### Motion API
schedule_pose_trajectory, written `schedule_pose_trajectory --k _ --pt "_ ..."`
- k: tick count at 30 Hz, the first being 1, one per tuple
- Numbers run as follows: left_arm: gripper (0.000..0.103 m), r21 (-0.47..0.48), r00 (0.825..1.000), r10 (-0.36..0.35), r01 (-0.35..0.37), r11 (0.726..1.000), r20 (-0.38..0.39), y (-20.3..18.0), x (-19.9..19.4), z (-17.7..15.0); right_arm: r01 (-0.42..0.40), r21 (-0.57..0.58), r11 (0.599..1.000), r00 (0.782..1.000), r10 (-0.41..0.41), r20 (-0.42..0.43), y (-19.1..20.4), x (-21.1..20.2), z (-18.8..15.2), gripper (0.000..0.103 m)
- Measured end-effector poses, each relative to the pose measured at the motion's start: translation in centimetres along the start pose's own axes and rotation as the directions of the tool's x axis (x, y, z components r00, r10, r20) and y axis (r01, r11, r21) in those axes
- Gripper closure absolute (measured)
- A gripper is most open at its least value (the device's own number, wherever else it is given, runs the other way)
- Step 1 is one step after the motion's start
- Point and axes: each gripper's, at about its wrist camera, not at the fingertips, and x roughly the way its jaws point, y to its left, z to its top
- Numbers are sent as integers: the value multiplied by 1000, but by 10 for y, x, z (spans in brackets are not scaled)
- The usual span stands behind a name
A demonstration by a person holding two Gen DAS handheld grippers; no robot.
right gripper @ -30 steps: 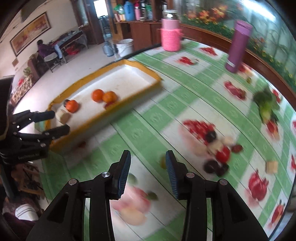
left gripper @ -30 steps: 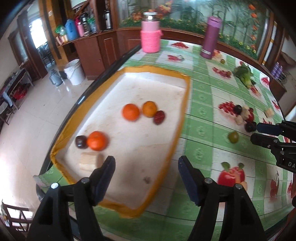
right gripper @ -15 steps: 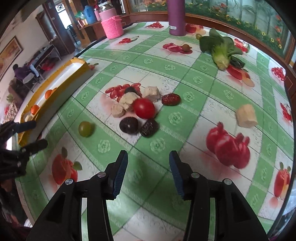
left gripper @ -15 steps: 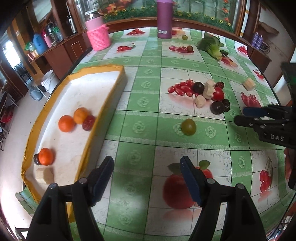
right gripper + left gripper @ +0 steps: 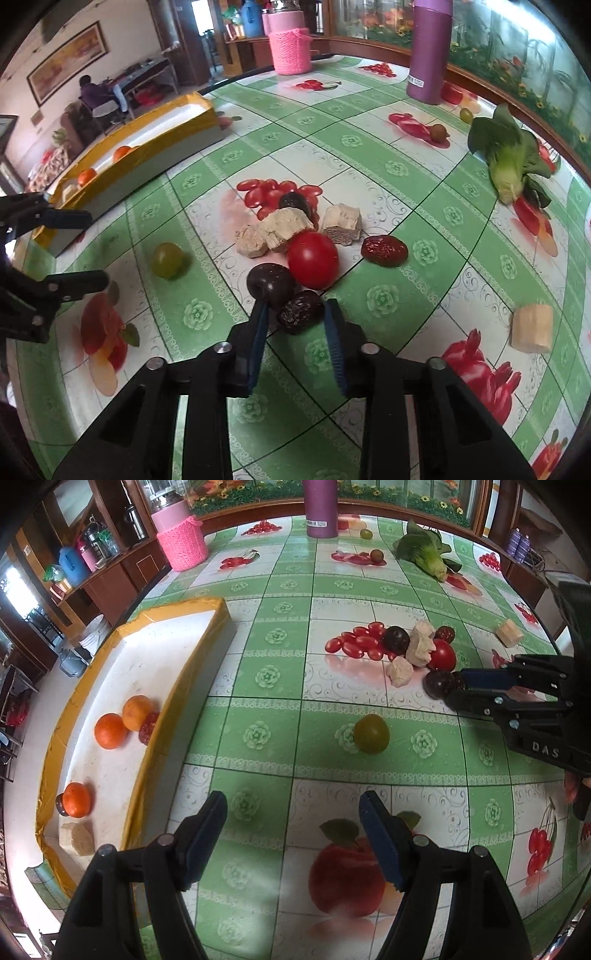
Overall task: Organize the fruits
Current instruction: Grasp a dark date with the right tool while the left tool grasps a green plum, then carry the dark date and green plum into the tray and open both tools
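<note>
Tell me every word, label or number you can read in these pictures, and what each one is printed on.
"DAS": raised letters on the black body of the right gripper, seen in the left wrist view; anything past those letters is out of sight.
White sticker on the purple bottle: has print, too small to read in either view.
Framed picture on the wall: too blurred to tell whether it carries any writing.
Nothing else readable.

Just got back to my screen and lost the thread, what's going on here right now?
Fruit is being sorted into the yellow-edged tray, which holds three oranges, a red date and a few other pieces. The right gripper has its jaws open around a dark wrinkled date at the near edge of the fruit pile, not yet closed on it. The left gripper hangs open and empty above the tablecloth, with a green grape ahead of it.
</note>
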Motion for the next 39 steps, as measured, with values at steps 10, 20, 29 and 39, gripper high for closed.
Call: schedule_pose_trajectory --k 10,20,29,39 --pt "27 -45 998 -54 52 998 -44 -20 20 30 28 80 996 1000 -28 3 -10 -27 -22 77" --pt "78 -41 995 -99 99 994 6 -35 26 34 58 123 991 998 -58 0 -15 -31 -35 77" --pt "78 -111 970 -229 237 965 77 -10 -13 16 77 96 992 996 -80 32 1 -54 -29 77" --pt "78 -134 963 -241 256 957 118 29 -37 -2 107 64 992 992 -111 56 32 -73 -8 77"
